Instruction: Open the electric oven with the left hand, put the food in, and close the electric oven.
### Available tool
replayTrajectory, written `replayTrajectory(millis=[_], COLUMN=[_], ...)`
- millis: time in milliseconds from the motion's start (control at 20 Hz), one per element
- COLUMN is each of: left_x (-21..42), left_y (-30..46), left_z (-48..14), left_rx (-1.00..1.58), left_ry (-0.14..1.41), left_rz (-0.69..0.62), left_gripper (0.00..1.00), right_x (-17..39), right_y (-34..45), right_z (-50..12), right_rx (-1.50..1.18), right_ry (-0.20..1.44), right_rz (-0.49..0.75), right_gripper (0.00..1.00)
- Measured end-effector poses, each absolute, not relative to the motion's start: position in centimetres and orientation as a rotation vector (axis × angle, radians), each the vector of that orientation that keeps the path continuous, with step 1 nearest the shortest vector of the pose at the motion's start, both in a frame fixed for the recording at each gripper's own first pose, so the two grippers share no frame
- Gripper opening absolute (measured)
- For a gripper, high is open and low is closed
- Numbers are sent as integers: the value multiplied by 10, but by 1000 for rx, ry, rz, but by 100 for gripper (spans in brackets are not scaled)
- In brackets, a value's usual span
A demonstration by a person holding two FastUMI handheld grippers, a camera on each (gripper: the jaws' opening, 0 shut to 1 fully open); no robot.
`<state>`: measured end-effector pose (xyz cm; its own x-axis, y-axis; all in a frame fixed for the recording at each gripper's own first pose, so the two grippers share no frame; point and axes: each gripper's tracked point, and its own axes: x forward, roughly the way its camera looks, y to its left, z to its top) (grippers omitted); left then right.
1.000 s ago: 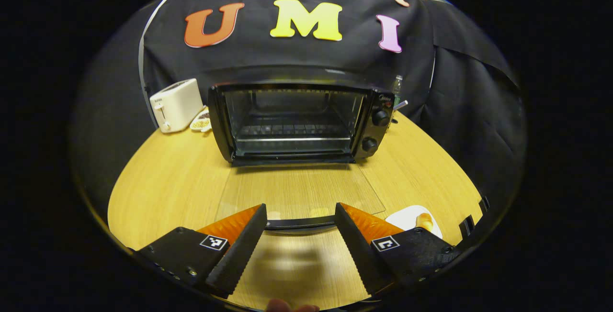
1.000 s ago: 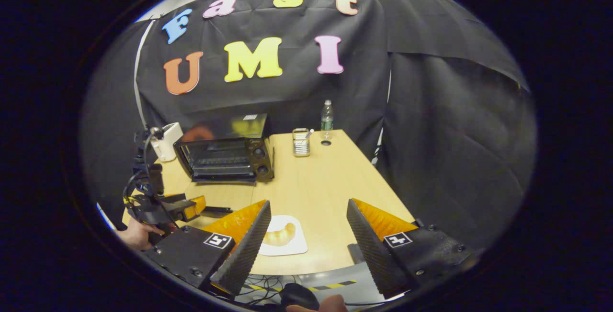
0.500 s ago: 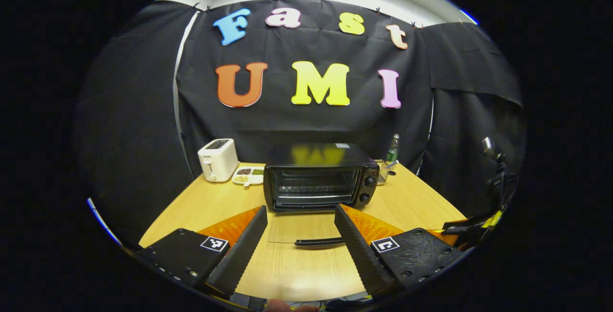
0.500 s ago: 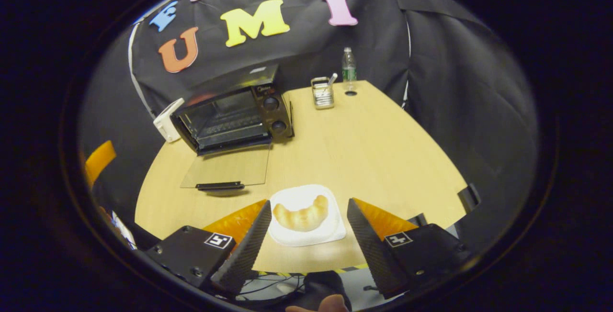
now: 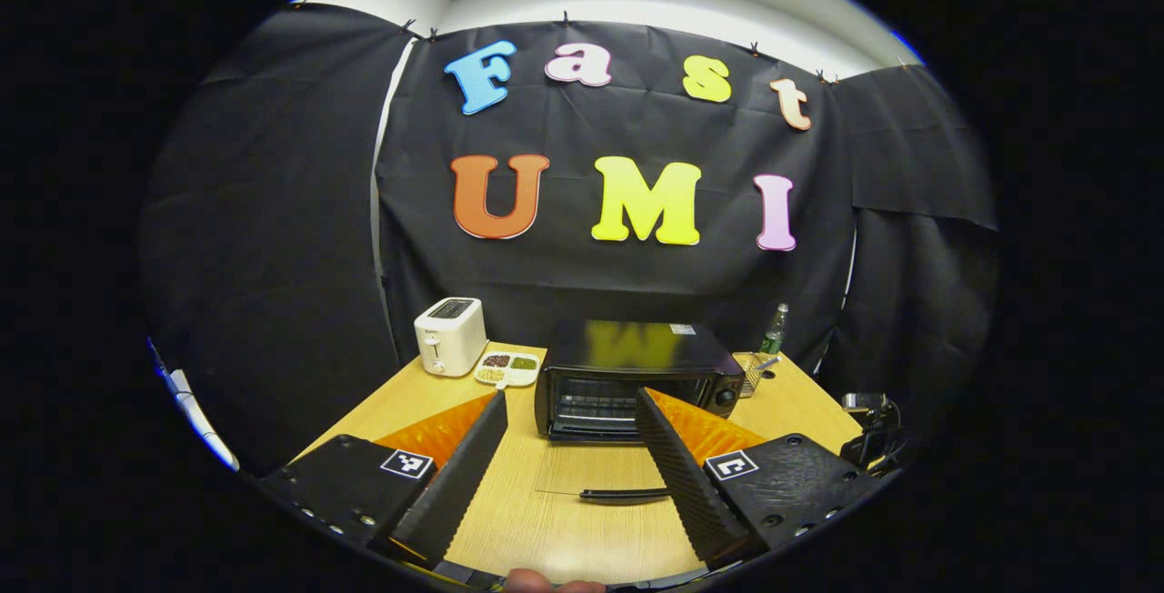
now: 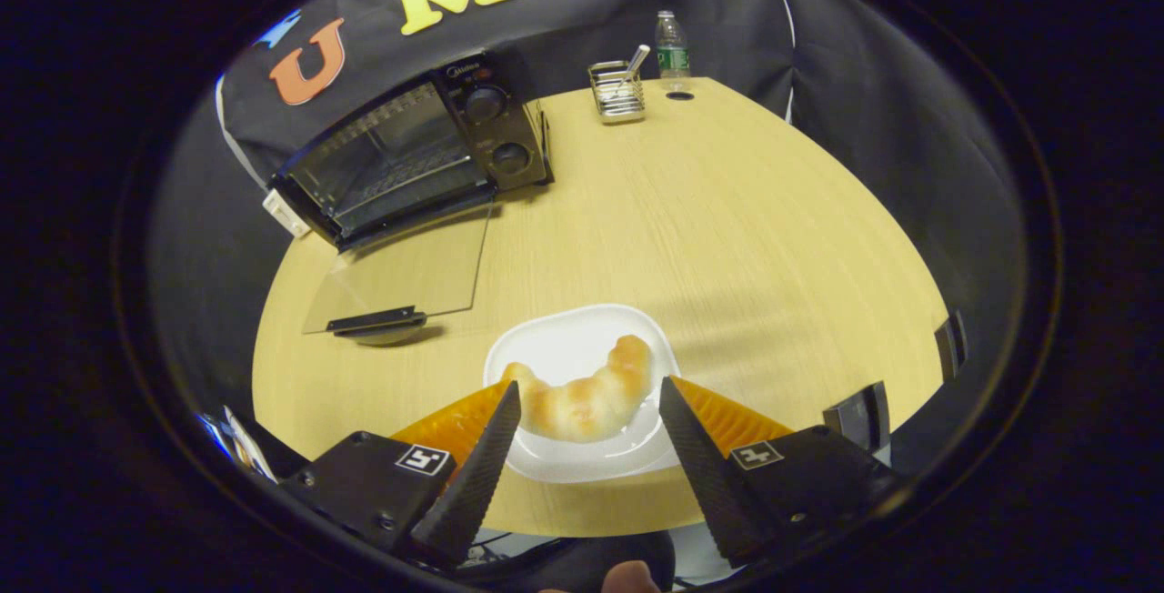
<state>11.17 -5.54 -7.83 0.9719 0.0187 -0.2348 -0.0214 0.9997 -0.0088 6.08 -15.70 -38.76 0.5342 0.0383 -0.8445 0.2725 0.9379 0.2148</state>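
Hovering over the near edge of the wooden table [image 6: 727,211], the right gripper [image 6: 587,425] has its fingers spread wide with nothing between them. The croissant [image 6: 582,397] lies just ahead of its fingertips on a white plate [image 6: 564,347]; the plate's near rim sits close to the table edge. Ahead and to the left of this gripper, the electric oven [image 6: 409,156] stands open, its glass door [image 6: 405,270] folded flat on the table and the door handle [image 6: 375,320] at its near end. Bare tabletop stretches between the plate and the door. Ahead and to the right, a wire caddy [image 6: 617,91] and a bottle [image 6: 671,45] stand by the far edge.

The left gripper [image 5: 571,434] is also spread wide and holds nothing. The oven [image 5: 637,379] is straight ahead of it, the handle [image 5: 627,493] between its fingers, lower down. Ahead to the left are a toaster [image 5: 450,336] and a divided dish [image 5: 507,367].
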Motion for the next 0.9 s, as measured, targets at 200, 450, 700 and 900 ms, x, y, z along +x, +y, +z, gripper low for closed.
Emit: replayTrajectory(millis=[200, 450, 700, 900], left_x=[130, 152, 158, 152], left_y=[-60, -66, -75, -68], left_z=[-75, -81, -79, -67], left_rx=[-2, -38, -32, -29], left_ry=[227, 248, 256, 231], left_rz=[60, 108, 53, -11], left_gripper=[93, 93, 93, 93], right_x=[62, 62, 65, 63], right_y=[-158, -158, -158, -156], right_z=[-406, -411, -410, -398], right_rx=[425, 485, 602, 738], right_ry=[1071, 1093, 1091, 1070], right_rz=[-121, -87, -119, -186], right_gripper=[83, 71, 34, 16])
